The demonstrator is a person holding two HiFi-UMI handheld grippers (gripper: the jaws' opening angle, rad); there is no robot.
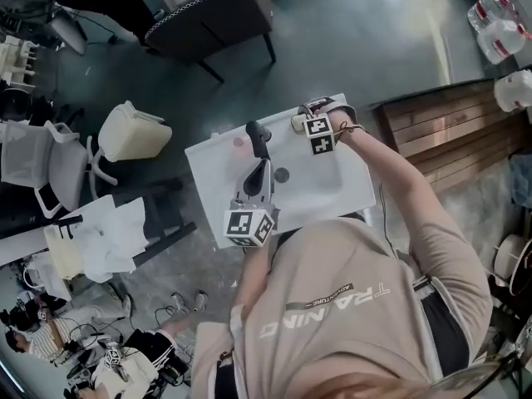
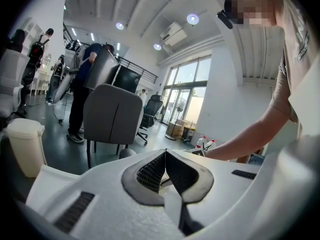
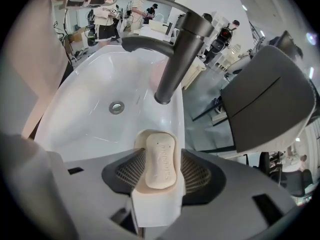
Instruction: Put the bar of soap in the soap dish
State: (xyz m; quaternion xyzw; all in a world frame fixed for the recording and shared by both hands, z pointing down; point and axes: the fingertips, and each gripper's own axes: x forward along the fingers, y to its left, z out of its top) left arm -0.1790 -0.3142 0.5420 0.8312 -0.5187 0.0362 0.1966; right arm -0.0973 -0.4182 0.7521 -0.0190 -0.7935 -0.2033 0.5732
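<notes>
1. The soap lies flat in the dish, its long side running away from the right gripper's camera.
2. The dish sits on the rim of the white sink. In the head view it is on the far rim, just to the right of the faucet.
3. The right tongs hang steeply over the dish, spread wide. One ribbed pad stands on each side of the soap, and neither pad presses on it.
4. The soap is therefore between the pads but rests on the dish alone.
5. The left tongs are pressed together at the tips, with nothing between them. In the head view they hang above the near side of the sink, pointing nearly level toward the far side.
6. The drain shows in the basin, left of the faucet in the right gripper view.
7. Beyond the sink on the far side stands a grey chair, with a cream bin to its left.
8. The person's right arm reaches over the sink on the right.
</notes>
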